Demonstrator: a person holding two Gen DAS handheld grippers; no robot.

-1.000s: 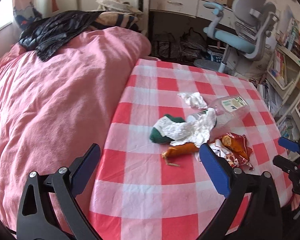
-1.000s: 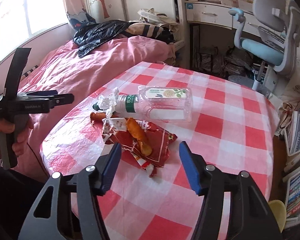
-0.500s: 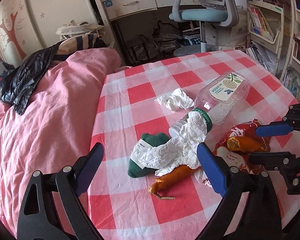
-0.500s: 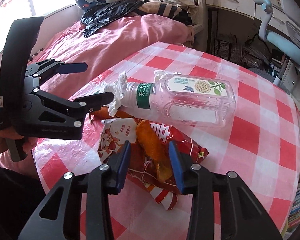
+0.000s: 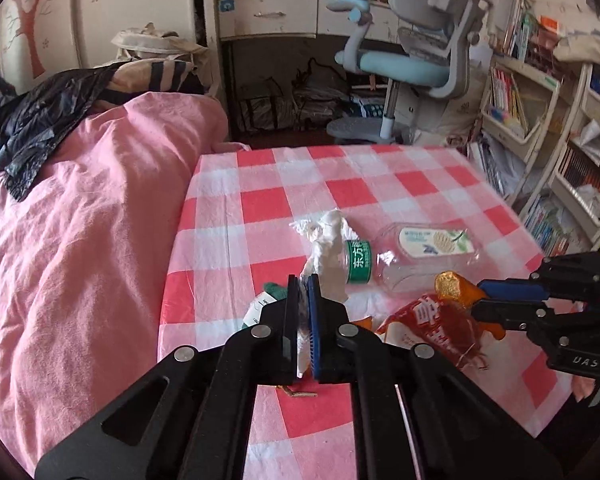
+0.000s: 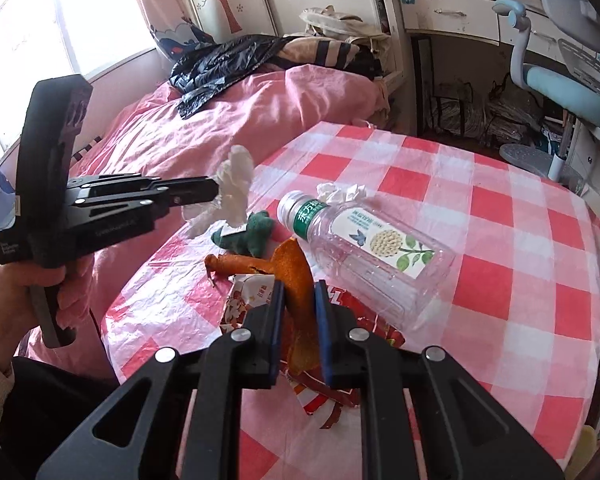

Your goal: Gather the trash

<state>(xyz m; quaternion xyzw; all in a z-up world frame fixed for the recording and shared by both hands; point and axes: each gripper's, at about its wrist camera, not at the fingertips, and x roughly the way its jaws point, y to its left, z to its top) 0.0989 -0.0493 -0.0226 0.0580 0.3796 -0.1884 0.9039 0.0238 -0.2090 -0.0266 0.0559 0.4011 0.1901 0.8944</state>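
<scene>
Left tool [image 5: 303,280] is clamped on the crumpled white tissue [image 6: 235,184], light and soft; right tool [image 6: 299,292] pinches the limp orange peel [image 6: 296,280], probably slippery, above the counter [image 6: 512,240] near its bed-side edge

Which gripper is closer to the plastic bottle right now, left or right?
Right. The right gripper, shut on an orange peel, sits just beside the bottle; the left gripper holds a tissue farther off.
</scene>
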